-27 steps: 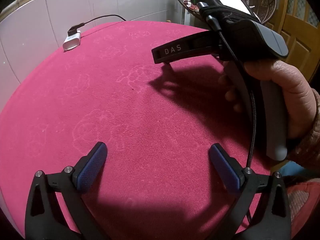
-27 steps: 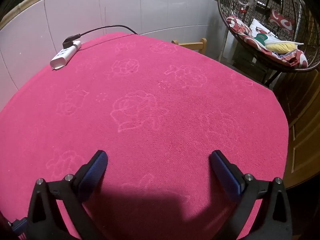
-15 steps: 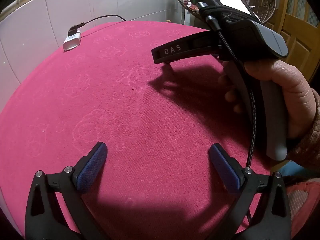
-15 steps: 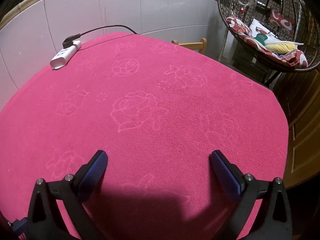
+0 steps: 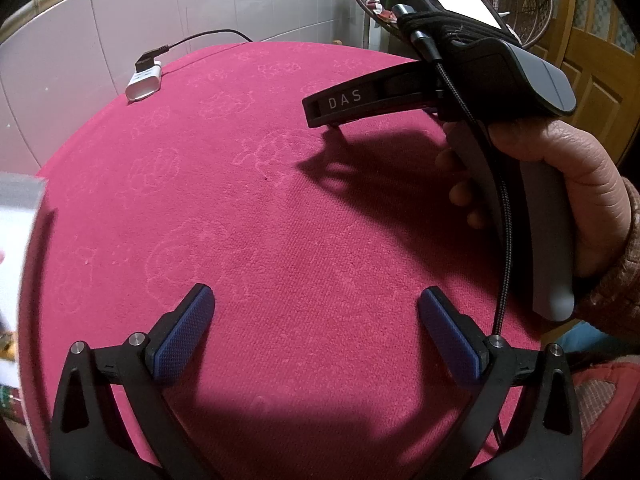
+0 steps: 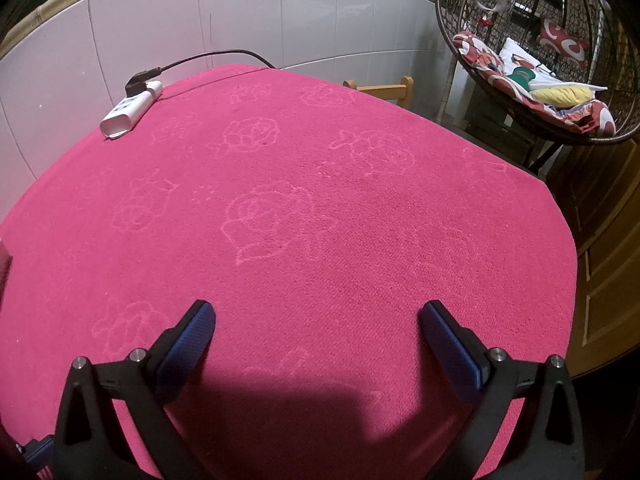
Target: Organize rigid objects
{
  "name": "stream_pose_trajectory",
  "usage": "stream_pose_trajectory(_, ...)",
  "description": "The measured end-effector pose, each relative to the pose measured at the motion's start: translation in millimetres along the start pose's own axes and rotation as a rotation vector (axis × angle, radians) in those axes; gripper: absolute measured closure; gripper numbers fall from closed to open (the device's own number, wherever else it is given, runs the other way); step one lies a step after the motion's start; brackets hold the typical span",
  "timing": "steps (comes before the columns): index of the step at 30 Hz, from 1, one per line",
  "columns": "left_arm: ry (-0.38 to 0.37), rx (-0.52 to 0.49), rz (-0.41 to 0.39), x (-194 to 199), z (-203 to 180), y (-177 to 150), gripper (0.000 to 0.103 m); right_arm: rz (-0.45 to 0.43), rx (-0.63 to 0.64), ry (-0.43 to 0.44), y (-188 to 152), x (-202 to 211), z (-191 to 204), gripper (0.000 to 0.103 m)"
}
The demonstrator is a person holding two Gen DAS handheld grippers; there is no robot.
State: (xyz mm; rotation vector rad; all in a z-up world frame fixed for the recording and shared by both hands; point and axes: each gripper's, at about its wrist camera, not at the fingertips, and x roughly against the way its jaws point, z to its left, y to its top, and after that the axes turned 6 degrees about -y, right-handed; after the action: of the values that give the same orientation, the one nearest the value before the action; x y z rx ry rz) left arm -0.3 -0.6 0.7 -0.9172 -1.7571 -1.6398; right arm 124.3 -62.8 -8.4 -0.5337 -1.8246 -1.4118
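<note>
Jaws of left gripper (image 5: 316, 318) and right gripper (image 6: 317, 334) wide open, empty, blurred white box (image 5: 16, 264) at left edge, outside them

A white power strip (image 6: 130, 110) with 1 black plug lies on the pink cloth (image 6: 320, 220), near the tiled wall (image 6: 240, 12).

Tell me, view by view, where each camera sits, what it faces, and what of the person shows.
Left wrist: on the left gripper, angled down over the pink tablecloth; shows its open blue pads, plus the right hand holding the right gripper's handle.
Right wrist: on the right gripper, angled down over the same cloth toward a hanging wicker chair; only its open pads show.
Shared: the tablecloth, white power strip and tiled wall.
</note>
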Motion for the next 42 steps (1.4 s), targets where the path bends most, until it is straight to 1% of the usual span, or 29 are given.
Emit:
stream_pose_trajectory(21,0.0,0.0,0.001,-0.2,0.1,0.0,0.0,0.001,0.001,-0.001,0.1,0.1,0.4,0.0)
stream_pose_trajectory(30,0.001,-0.001,-0.001,6.3,0.0,1.6,0.0,0.0,0.001,-0.001,0.7,-1.6,0.1,0.0)
stream_pose_trajectory(42,0.002,0.0,0.002,-1.0,1.9,0.4,0.0,0.002,0.002,-0.001,1.2,-1.0,0.4,0.0)
